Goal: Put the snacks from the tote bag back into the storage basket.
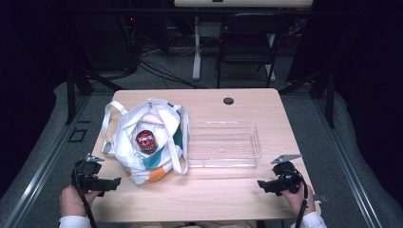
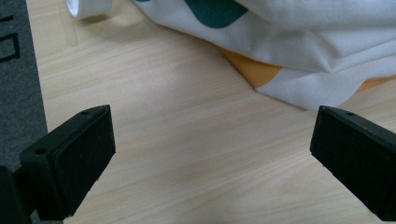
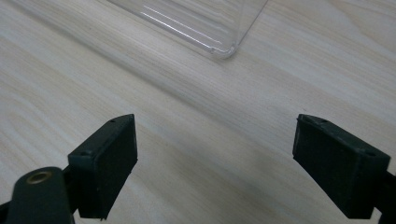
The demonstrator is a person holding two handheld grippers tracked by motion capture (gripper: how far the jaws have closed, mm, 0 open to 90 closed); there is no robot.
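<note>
- Lying slumped at the table's (image 1: 266, 107) left half, the bag (image 1: 161, 121) has its mouth facing up, so the can (image 1: 146, 141) inside is exposed for reaching from above.
- The left gripper (image 1: 111, 183) rests low at the near left corner, just short of the bag; its jaws stand wide apart with bare wood between them.
- The tray (image 1: 223, 144) sits empty just right of the bag, probably as the destination.
- The right gripper (image 1: 263, 185) rests near the right corner, aimed inward toward the tray; its jaws stand wide, holding nothing.
</note>
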